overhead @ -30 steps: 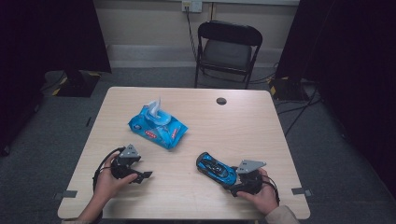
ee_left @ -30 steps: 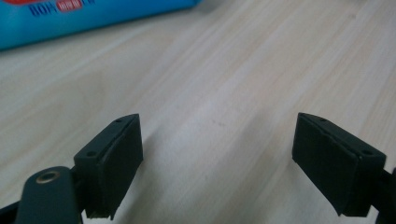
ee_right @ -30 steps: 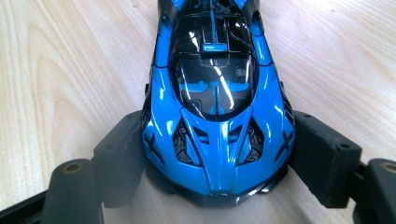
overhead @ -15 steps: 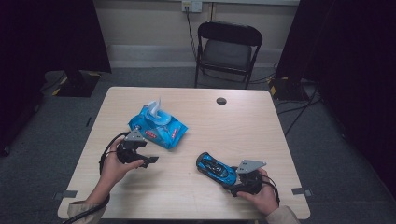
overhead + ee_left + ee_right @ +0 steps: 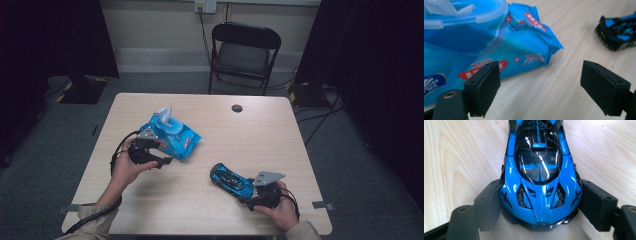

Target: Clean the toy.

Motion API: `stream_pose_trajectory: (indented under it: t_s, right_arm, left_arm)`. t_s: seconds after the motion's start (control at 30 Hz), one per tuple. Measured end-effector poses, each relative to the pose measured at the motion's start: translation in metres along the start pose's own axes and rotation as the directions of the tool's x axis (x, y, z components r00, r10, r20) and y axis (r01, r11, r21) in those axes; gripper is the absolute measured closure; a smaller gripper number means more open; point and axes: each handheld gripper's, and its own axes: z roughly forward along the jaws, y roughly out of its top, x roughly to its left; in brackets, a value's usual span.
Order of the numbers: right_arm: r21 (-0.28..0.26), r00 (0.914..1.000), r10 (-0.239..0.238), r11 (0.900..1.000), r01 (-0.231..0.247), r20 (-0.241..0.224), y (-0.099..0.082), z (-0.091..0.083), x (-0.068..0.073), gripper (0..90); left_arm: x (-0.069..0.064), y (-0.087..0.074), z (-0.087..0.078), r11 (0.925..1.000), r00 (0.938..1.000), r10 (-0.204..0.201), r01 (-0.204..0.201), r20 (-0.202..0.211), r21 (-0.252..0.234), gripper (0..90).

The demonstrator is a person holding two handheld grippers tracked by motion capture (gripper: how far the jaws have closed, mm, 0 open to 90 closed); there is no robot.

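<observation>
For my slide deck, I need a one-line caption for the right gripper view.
Right gripper clamps the nose of a blue toy car on a light wooden table.

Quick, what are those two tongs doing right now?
Left tongs: open, empty, beside the wipes pack.
Right tongs: shut on the blue toy car.
</observation>
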Motion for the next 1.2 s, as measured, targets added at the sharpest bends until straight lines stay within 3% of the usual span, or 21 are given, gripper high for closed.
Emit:
stream_pose_trajectory:
  t_s: [0.57, 0.97, 1.1, 1.2]
  right_arm:
    - [0.0, 1.0, -0.003, 1.0, 0.003, -0.003, 0.0, 0.0, 0.0, 24.5]
    - [0.0, 1.0, -0.004, 1.0, 0.004, -0.004, 0.0, 0.0, -0.001, 24.5]
    - [0.0, 1.0, -0.004, 1.0, 0.004, -0.004, 0.0, 0.0, -0.001, 24.5]
    - [0.0, 1.0, -0.004, 1.0, 0.004, -0.004, 0.0, 0.0, -0.001, 24.5]
  left_arm:
    - [0.02, 0.048, 0.008, 0.9999, 0.9999, 0.003, -0.003, -0.016, -0.013, 17.4]
    - [0.037, 0.07, 0.019, 0.9998, 0.9966, 0.007, -0.009, -0.082, -0.017, 20.3]
    - [0.043, 0.076, 0.018, 0.999, 0.9937, 0.002, -0.007, -0.112, -0.044, 22.6]
    - [0.046, 0.078, 0.019, 0.9991, 0.9897, 0.021, -0.026, -0.142, -0.033, 27.4]
